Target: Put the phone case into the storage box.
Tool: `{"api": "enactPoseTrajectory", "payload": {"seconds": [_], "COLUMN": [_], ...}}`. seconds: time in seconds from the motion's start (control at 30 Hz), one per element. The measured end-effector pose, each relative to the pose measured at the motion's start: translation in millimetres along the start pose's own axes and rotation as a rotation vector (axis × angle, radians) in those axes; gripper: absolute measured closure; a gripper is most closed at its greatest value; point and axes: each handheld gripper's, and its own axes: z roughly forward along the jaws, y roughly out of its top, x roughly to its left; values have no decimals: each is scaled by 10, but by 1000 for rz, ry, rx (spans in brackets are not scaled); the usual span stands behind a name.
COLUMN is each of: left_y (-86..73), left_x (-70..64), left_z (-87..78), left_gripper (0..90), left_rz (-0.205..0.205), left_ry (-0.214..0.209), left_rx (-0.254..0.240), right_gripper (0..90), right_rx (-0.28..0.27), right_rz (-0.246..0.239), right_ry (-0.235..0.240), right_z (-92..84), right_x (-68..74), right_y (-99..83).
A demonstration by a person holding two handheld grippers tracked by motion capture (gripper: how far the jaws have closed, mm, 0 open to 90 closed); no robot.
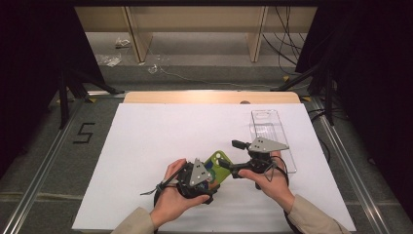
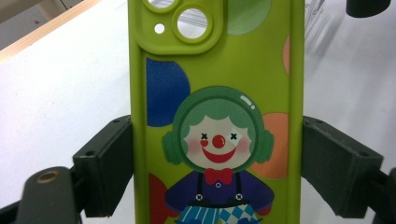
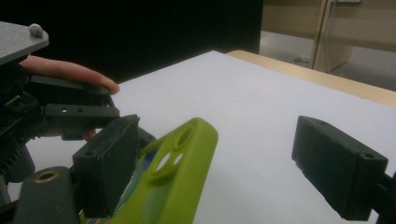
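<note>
Progress: the green phone case (image 1: 220, 165) is off the table, held over the white sheet (image 1: 146, 146) at about 6 o'clock of the table, between the two hands. The left gripper (image 2: 217, 158) has it by the long edges; in the left gripper view both pads (image 2: 109, 163) press flat on the case sides, so the pinch looks secure. The printed clown back faces the left gripper's camera, camera cut-out at the far end.

The right gripper (image 3: 219, 163) is at the cut-out end. Its jaws are spread wide: the left pad (image 3: 109, 161) sits just beside or touching the case edge, I cannot tell which; the other pad (image 3: 338, 163) is well apart from it. No second grip made yet.

Judgement: pick-up done. What is left is probably a handover or joint carry toward the clear tray (image 1: 270, 131), at 2 o'clock from the case.

Count:
- phone cases: one
- clear trays: one
- grippers: two
- hands: two
</note>
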Motion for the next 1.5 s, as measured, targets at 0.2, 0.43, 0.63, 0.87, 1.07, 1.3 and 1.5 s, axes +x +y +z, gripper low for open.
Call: {"api": "enactPoseTrajectory", "payload": {"seconds": [0.2,0.43,0.63,0.87,1.07,1.3,1.5], "left_y": [13,35,52,61,65,66,67], "left_x": [-7,-23,-38,-44,-41,-43,-42], "left_z": [2,18,33,35,30,32,33], "left_gripper": [163,162,162,163,163,162,163], "left_rz": [2,8,15,15,14,15,15], "left_ry": [1,1,1,4,6,6,7], "left_rx": [-2,-4,-5,-9,-11,-11,-11], "right_gripper": [181,217,256,341,434,505,564], "right_rx": [8,18,27,33,39,47,49], "right_rz": [7,10,12,19,22,35,47], "right_ry": [10,20,15,24,35,40,48], "right_z": [45,80,99,109,119,128,128], "right_x": [10,15,24,26,35,33,25], "right_y": [-1,0,1,1,5,5,12]}}
